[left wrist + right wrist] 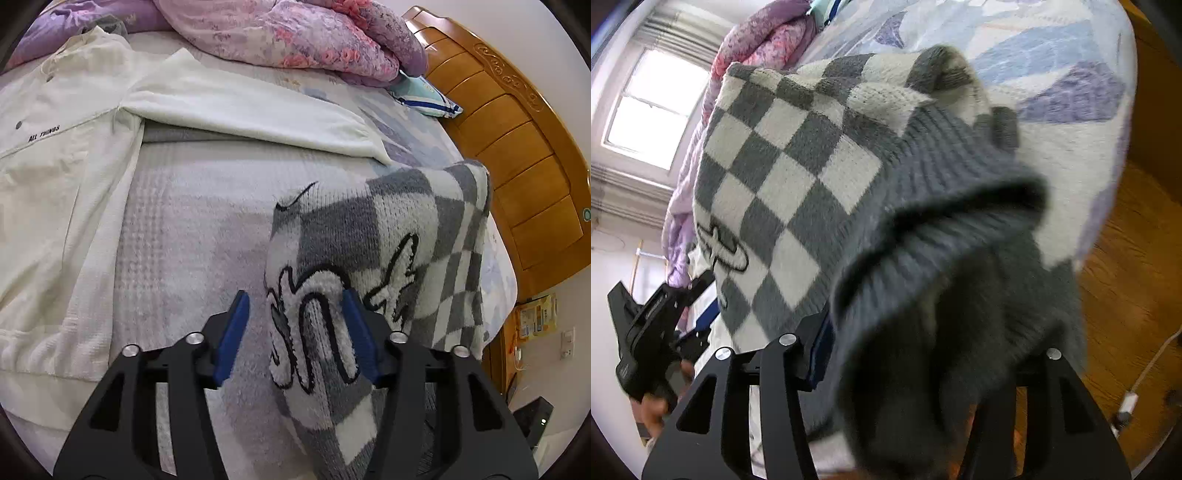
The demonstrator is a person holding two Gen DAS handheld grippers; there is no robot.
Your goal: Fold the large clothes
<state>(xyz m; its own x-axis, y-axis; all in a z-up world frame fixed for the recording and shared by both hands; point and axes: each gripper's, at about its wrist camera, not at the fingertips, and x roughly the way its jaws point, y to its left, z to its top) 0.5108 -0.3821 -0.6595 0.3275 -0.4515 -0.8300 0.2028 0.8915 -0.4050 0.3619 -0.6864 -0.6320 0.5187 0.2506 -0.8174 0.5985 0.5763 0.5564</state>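
A grey-and-white checkered fuzzy sweater [388,236] with black outlined lettering lies folded on the bed at the right. My left gripper [295,325] is open, its blue pads [232,336] straddling the sweater's near left edge. In the right wrist view the sweater [783,162] fills the frame and its grey ribbed hem [942,229] drapes over my right gripper [916,354], hiding the right finger; whether the jaws grip it cannot be told. My left gripper [653,332] shows at the lower left of that view.
A cream jacket [55,147] with "ALL THINGS" print lies spread at the left, one sleeve across the bed. A pink-purple floral quilt [295,33] is piled at the head. A wooden headboard [517,147] stands at the right. Wooden floor [1126,277] and a window [653,107] show.
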